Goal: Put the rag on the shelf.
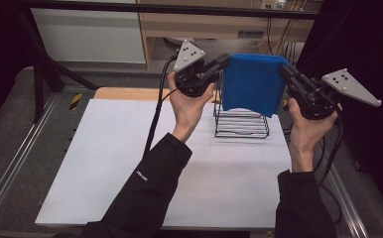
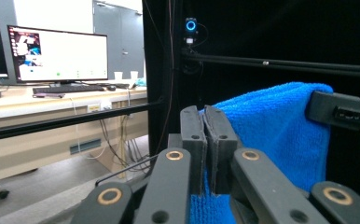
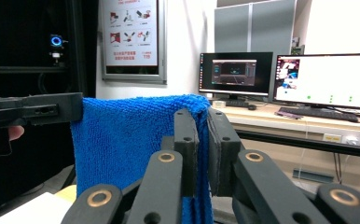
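Observation:
A blue towel [image 1: 253,83] hangs stretched between my two grippers, above a black wire rack [image 1: 241,123] on the white table top [image 1: 130,163]. My left gripper [image 1: 225,60] pinches the towel's upper left corner, jaws shut on the cloth [image 2: 280,126]. My right gripper [image 1: 284,69] pinches the upper right corner, jaws shut on the same towel [image 3: 122,140]. In the left gripper view my own left gripper [image 2: 204,114] grips the cloth and the right gripper's jaw tip shows at the far right. In the right gripper view my right gripper [image 3: 201,116] grips the cloth's edge.
The wire rack stands at the table's far right, partly behind the hanging towel. A wooden strip [image 1: 125,93] borders the table's far edge. Metal rails [image 1: 16,163] run along both sides. Monitors on a desk [image 3: 327,79] stand beyond the frame.

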A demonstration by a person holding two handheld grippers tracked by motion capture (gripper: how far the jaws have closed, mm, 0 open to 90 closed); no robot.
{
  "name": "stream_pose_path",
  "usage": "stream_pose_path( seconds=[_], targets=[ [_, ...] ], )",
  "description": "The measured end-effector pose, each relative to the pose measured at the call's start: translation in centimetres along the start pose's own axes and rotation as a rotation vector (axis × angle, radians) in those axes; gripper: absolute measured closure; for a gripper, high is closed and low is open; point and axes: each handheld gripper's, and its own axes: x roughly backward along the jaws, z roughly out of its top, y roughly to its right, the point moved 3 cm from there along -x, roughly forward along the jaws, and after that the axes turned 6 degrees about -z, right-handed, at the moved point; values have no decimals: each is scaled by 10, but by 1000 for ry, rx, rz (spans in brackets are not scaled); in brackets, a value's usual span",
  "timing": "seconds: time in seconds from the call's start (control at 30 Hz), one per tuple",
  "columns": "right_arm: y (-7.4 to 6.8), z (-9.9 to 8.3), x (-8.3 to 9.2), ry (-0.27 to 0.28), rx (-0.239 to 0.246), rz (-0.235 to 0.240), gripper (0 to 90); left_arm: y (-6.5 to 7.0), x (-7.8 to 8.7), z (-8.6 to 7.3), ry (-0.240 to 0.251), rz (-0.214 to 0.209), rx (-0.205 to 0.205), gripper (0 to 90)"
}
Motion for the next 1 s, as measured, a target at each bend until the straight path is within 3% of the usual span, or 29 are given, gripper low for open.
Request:
stream_pose_path(
  seconds=[0.5, 1.0],
  targets=[
    [20, 24, -18, 25, -2, -13, 844, -10, -30, 28, 24, 7, -13, 874],
    [37, 27, -54, 5, -1, -24, 844, -31, -51, 32, 19, 17, 7, 873]
  ],
)
